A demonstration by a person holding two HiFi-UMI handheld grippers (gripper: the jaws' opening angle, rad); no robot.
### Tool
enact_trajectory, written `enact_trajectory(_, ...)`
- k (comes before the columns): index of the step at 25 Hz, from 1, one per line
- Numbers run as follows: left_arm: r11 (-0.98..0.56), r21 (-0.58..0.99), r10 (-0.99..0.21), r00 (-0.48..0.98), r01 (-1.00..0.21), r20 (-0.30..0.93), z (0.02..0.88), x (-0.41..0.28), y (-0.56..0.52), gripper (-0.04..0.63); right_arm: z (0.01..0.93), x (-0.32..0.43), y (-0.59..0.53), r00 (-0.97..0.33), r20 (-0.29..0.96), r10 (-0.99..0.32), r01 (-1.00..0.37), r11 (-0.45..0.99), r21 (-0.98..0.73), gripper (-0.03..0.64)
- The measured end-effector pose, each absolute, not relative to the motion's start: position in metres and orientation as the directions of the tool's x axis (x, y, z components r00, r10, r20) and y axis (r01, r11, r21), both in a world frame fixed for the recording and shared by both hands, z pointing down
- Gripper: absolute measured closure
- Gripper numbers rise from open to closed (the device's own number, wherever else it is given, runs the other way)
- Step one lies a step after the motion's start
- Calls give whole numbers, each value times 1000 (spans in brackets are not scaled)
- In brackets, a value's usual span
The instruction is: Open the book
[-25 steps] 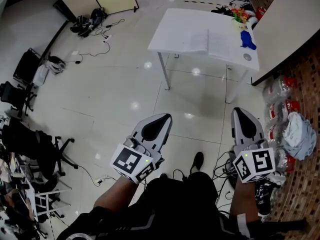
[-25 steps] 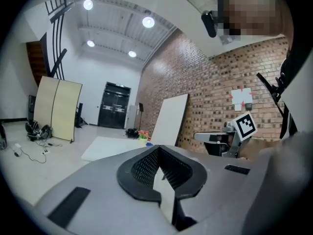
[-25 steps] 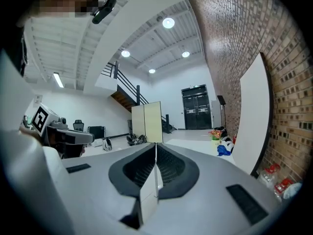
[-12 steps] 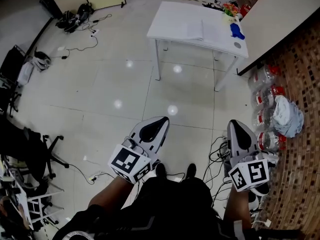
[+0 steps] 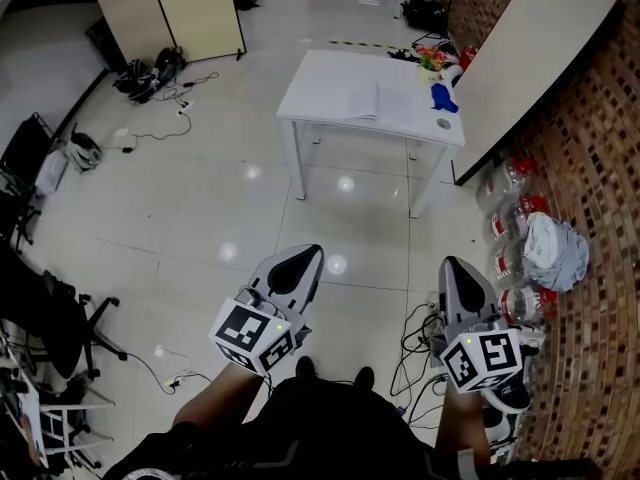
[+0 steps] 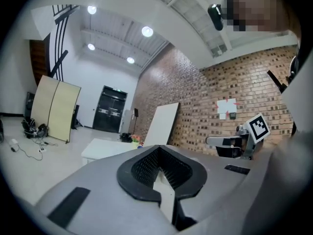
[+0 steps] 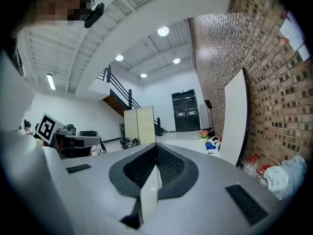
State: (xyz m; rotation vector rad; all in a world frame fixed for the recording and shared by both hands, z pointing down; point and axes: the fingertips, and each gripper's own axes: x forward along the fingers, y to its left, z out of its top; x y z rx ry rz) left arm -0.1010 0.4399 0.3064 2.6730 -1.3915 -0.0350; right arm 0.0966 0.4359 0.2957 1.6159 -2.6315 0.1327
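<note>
Left gripper (image 5: 303, 257), right gripper (image 5: 451, 268) closed; book (image 5: 386, 101) open on table (image 5: 320, 83).

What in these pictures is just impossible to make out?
- Book: too small in the head view to read its pages.
- Colourful things at the table's far end: too small to name.
- Left gripper view: the table shows nearly edge-on, partly behind the left gripper, so no book is visible.

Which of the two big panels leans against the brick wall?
The plain white board, tilted against the brick wall beside the white table; the beige two-leaf folding screen stands upright far left.
</note>
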Motion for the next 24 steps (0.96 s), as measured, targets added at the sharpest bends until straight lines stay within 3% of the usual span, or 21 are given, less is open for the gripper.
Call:
enact_trajectory(11,-583,106,-805,590,-805,54,305,-71,453,600,283,121,446,-454,70,-888,-891,451,-58,617)
enact_trajectory(24,-549,80,-831,554,-832,51,300,-92,447,600,285,110,440,-447,67,-892,-894,445,-42,617)
